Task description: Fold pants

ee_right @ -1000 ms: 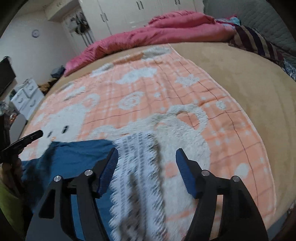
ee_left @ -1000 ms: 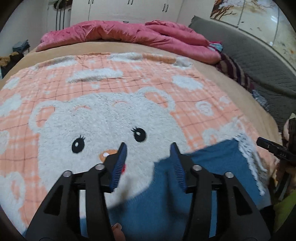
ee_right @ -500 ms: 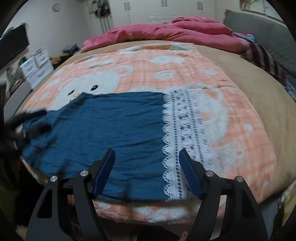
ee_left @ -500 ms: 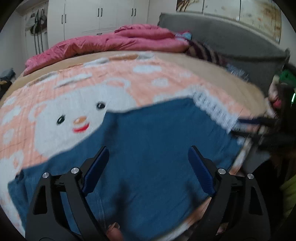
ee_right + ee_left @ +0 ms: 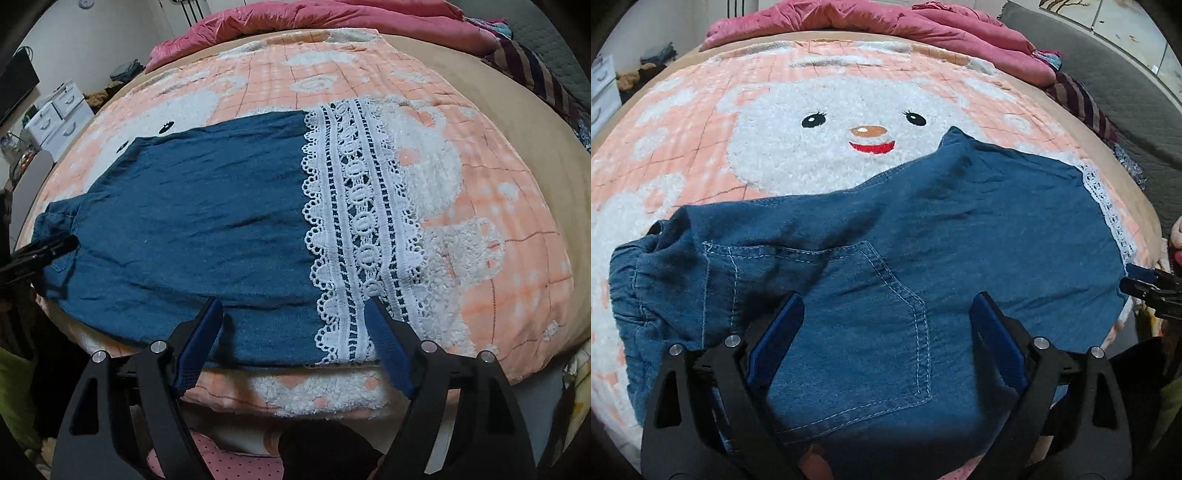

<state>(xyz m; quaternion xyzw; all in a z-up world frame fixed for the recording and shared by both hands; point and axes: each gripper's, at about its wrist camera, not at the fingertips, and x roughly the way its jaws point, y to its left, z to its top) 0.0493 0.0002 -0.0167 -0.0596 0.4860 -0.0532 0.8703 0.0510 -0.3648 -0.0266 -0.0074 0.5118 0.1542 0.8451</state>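
Now the pants [image 5: 886, 236] lie flat on the bed [image 5: 498, 122]; both grippers [image 5: 886, 325] [image 5: 293, 332] hover with jaws apart. Pinch waistband and lace hem evenly before folding.

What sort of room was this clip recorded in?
Most likely a home bedroom. The denim pants lie on a bed covered by a peach bear-face blanket, with a pink duvet bunched at the far end and a white drawer unit by the wall.

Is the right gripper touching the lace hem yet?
Cannot tell. In the right wrist view the open right gripper straddles the lace hem edge; no contact or gap shows.
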